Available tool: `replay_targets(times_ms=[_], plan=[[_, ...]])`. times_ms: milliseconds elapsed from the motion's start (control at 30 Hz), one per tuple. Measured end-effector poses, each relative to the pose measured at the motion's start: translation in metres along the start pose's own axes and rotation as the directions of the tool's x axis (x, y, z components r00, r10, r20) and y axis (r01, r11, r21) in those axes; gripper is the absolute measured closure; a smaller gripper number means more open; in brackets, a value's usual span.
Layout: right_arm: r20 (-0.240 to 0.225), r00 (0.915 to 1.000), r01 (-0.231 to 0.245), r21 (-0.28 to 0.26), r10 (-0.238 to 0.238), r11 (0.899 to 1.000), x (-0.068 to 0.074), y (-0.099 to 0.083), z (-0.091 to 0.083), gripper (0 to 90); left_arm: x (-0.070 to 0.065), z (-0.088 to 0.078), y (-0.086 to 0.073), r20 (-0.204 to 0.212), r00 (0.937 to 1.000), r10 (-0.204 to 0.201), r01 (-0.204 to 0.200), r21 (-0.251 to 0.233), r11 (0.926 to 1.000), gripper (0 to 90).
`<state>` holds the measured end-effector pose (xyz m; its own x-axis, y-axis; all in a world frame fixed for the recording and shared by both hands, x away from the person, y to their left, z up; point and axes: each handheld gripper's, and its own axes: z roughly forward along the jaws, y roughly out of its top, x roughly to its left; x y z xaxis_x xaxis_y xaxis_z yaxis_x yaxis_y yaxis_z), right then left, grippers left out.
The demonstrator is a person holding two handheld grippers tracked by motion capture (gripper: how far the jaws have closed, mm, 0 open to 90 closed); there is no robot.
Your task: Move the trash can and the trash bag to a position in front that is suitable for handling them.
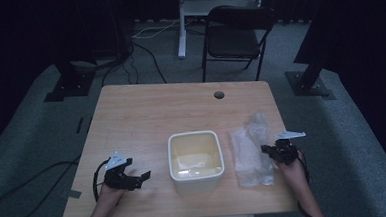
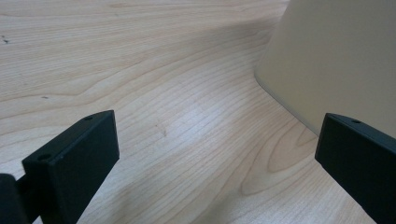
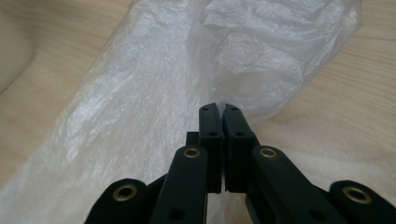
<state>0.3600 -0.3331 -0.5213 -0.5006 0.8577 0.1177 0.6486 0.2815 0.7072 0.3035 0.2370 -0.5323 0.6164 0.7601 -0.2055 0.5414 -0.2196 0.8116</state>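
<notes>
Plastic bag (image 3: 154,107), thin, limp and slippery beside the tub (image 1: 195,158), bunches in the right gripper's (image 3: 218,108) closed jaws; left gripper's (image 2: 210,154) jaws gape wide.

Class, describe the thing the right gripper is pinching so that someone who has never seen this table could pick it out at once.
Start at the wooden table and find the cream square tub near its front edge. Just right of the tub lies a clear plastic bag, pinched at its edge by the right gripper. It is the only crinkled, see-through thing there.
</notes>
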Motion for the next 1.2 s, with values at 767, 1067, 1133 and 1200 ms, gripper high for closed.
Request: replay_targets(times_ms=[767, 1067, 1133, 1200], plan=[[-0.013, 0.9994, 0.032, 0.080, -0.031, 0.996, -0.021, -0.014, -0.015, 54.6, 0.005, -0.010, -0.004, -0.004, 0.9999, 0.010, -0.010, 0.004, 0.9999, 0.4], [0.004, 0.9995, -0.033, 0.044, 0.033, 0.998, -0.019, -0.009, -0.034, 33.4, 0.006, -0.010, -0.008, 0.019, 0.9993, 0.031, -0.032, 0.012, 0.9994, 0.4], [0.004, 0.9989, -0.047, 0.028, 0.047, 0.998, -0.016, -0.009, -0.038, 26.1, 0.005, -0.009, -0.009, 0.024, 0.9987, 0.046, -0.046, 0.017, 0.9988, 0.4], [-0.010, 0.9987, -0.049, 0.012, 0.049, 0.999, -0.013, -0.008, -0.041, 12.9, 0.005, -0.009, -0.010, 0.028, 0.9987, 0.043, -0.044, 0.014, 0.9989, 0.4]])
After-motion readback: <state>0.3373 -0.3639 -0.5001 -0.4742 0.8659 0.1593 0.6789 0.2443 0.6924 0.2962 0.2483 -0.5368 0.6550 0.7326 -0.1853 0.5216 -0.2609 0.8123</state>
